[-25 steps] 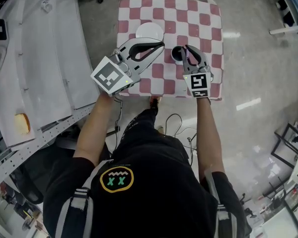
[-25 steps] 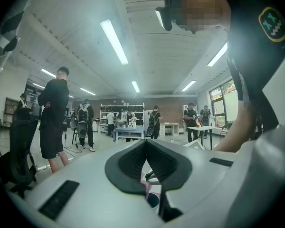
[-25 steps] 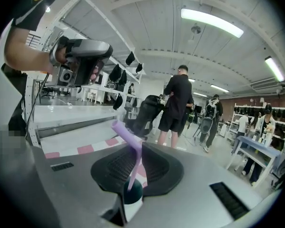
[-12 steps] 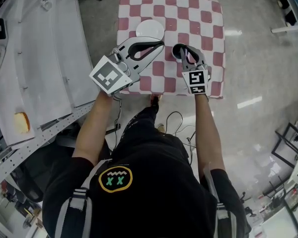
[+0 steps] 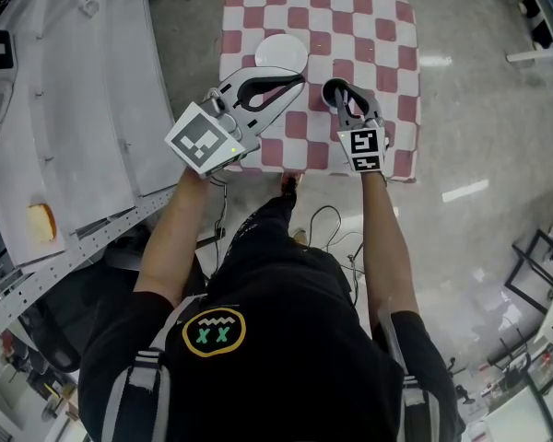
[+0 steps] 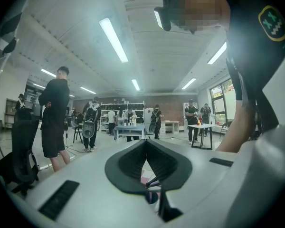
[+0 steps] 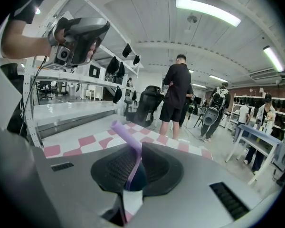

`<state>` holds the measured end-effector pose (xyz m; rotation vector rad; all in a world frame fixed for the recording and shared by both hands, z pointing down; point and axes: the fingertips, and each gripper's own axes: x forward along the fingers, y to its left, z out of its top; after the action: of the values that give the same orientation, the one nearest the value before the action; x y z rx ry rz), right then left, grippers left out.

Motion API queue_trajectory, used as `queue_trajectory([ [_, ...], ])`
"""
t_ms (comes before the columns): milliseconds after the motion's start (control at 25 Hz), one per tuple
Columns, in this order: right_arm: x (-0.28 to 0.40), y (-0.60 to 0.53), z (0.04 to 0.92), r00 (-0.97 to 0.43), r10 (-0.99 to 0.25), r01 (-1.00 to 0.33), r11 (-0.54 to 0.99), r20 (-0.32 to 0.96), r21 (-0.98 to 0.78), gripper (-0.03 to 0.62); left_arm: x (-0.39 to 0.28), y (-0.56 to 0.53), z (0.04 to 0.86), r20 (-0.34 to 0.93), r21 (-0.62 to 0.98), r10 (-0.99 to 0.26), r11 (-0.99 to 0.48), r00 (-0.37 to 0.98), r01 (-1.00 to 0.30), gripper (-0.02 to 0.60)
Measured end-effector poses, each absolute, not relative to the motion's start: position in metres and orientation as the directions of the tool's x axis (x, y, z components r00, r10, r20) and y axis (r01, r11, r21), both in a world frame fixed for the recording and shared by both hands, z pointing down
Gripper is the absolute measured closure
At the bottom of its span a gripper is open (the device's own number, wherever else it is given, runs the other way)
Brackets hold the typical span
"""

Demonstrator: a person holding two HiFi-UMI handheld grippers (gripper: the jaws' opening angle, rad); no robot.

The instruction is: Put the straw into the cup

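Far left of the cup, off the desk, a white shelf (image 5: 74, 109) runs along the floor.

Left tongs (image 5: 299, 83) (image 6: 146, 144): just left of the cup and apart from it, over the checked cloth (image 5: 387, 26). Tips are pressed together with nothing between them. The gap behind the tips shows only cloth and a bit of the cup.

White plate (image 5: 281, 52): on the cloth, beyond the cup and to its left, near the left tongs' tips. Can't tell if the two touch.

Cup (image 5: 329, 95) (image 7: 134, 179): dark inside, upright on the desk (image 5: 258, 159), towards its near edge. It sits directly under the right tongs.

Right tongs (image 5: 343, 95) (image 7: 138, 148): right over the cup, pointing down at its mouth and closed on the purple straw (image 7: 127, 136). The straw is tilted, its top end leaning left above the jaws. Its lower part runs down between the jaws into the cup's opening. Can't tell if it reaches the bottom.

Beyond the cup in the right gripper view, a person (image 7: 175, 99) in black stands on the floor past the desk.
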<state>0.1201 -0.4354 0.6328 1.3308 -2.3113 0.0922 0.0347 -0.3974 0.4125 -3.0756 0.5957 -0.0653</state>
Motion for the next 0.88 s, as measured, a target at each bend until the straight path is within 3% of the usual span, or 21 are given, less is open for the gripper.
queue_trajectory([
  [400,0.120,-0.432,0.620,-0.433,-0.807,-0.835,0.527,0.401,0.160,0.499,0.034,-0.388,0.407,0.032,-0.015,-0.378,-0.926,0.925,-0.377,0.563],
  [880,0.121,-0.422,0.554,-0.439,-0.854,-0.834,0.503,0.281,0.226,0.490,0.035,-0.374,0.401,0.024,-0.075,-0.376,-0.925,0.926,-0.374,0.563],
])
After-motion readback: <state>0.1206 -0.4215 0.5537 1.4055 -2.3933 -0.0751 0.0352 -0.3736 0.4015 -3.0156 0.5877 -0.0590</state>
